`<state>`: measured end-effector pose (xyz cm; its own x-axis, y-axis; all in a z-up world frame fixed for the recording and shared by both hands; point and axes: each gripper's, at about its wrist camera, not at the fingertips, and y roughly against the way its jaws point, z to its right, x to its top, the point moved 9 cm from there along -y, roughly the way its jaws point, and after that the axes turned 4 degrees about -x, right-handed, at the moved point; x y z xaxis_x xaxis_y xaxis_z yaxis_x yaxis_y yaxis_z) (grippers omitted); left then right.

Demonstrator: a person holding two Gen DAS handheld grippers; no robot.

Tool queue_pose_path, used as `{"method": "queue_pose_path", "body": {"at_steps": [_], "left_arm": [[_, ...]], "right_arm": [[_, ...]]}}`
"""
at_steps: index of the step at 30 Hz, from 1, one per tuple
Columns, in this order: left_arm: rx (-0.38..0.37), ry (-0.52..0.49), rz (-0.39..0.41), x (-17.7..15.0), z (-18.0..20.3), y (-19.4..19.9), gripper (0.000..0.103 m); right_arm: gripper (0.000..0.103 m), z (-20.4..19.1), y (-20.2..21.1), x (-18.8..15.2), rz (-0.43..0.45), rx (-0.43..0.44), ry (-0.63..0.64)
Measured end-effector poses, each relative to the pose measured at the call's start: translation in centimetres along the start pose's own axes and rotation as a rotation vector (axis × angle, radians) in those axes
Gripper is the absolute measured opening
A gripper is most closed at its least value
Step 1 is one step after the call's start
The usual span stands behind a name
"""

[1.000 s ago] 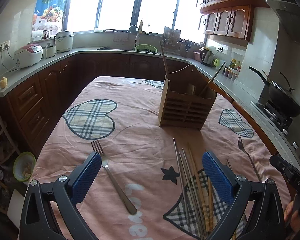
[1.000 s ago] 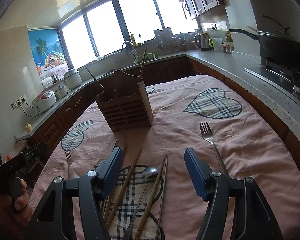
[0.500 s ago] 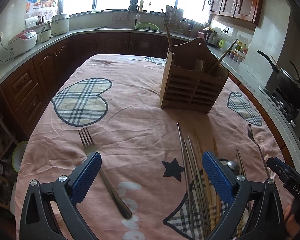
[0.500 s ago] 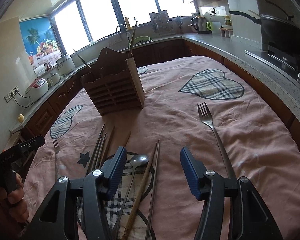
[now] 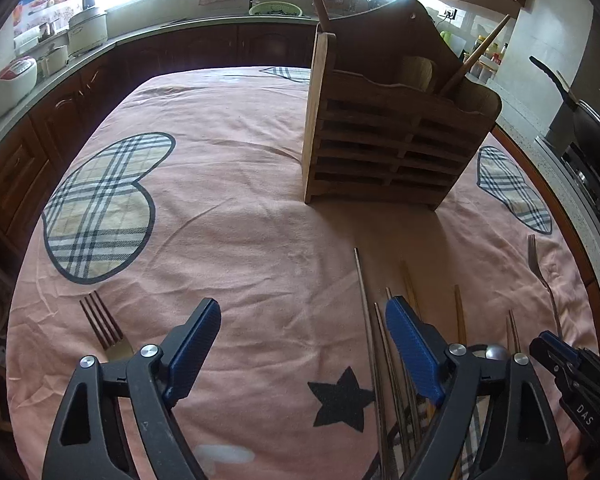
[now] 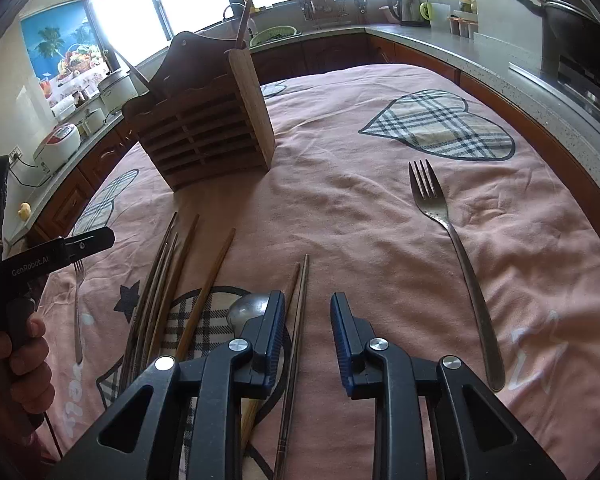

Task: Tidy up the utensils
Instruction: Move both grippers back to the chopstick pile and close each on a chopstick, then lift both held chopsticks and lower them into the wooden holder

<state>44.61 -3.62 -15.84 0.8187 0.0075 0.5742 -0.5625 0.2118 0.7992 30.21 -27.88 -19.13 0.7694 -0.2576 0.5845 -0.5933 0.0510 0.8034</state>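
Between the right gripper (image 6: 306, 322) fingers lies a dark chopstick pair (image 6: 296, 320), long axis running away toward the wooden utensil caddy (image 6: 204, 128); jaws closing, pads not yet touching. Left gripper (image 5: 302, 344) also closing, over bare cloth, metal chopsticks (image 5: 366, 312) beside its right finger. Writing: "GenRobot.AI", "DAS"
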Motion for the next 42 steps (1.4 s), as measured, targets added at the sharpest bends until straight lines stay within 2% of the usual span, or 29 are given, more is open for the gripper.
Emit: {"method": "queue_pose_path", "body": {"at_steps": [7, 11, 13, 16, 19, 20, 21, 22, 25, 30, 34, 42], "left_arm": [[-0.018, -0.040, -0.060, 1.6, 1.0, -4.5, 0.071], [-0.006, -0.082, -0.112, 1.5, 1.7, -6.9, 0.053], [0.030, -0.128, -0.095, 1.7, 2.1, -7.4, 0.052], [0.040, -0.153, -0.084, 1.7, 2.7, -7.8, 0.050], [0.032, -0.166, -0.076, 1.7, 3.2, -8.0, 0.033], [0.027, -0.173, -0.075, 1.7, 3.4, -8.1, 0.020], [0.020, -0.177, -0.077, 1.7, 3.7, -8.1, 0.010], [0.013, -0.177, -0.079, 1.6, 3.8, -8.0, 0.007], [-0.013, -0.155, -0.083, 1.3, 3.8, -7.7, 0.006], [-0.096, -0.090, -0.056, 1.2, 2.9, -4.7, 0.005], [-0.158, -0.047, -0.007, 1.3, 2.3, -1.2, 0.004], [-0.203, -0.010, 0.094, 0.6, 1.0, 5.8, 0.004]], "right_arm": [[0.020, 0.0, -2.5, 0.1, -0.061, -0.016, 0.033], [0.019, -0.2, -2.8, 0.4, -0.055, -0.026, 0.061], [0.018, -0.1, -3.1, 0.7, -0.056, -0.022, 0.058], [0.017, -0.2, -3.6, 1.1, -0.057, -0.035, 0.076], [0.017, -0.8, -3.9, 1.3, -0.047, -0.067, 0.125], [0.016, -1.0, -4.0, 1.4, -0.043, -0.077, 0.144], [0.014, -1.1, -4.1, 1.4, -0.040, -0.083, 0.157], [0.006, -1.2, -4.1, 1.5, -0.041, -0.078, 0.158], [0.005, -0.9, -4.0, 1.6, -0.045, -0.036, 0.117], [0.004, -0.4, -2.2, 2.3, -0.020, 0.042, 0.039], [0.004, -0.6, 0.6, 3.8, 0.039, 0.092, 0.001], [0.004, -1.8, 5.7, 6.7, 0.156, 0.147, -0.002]]}}
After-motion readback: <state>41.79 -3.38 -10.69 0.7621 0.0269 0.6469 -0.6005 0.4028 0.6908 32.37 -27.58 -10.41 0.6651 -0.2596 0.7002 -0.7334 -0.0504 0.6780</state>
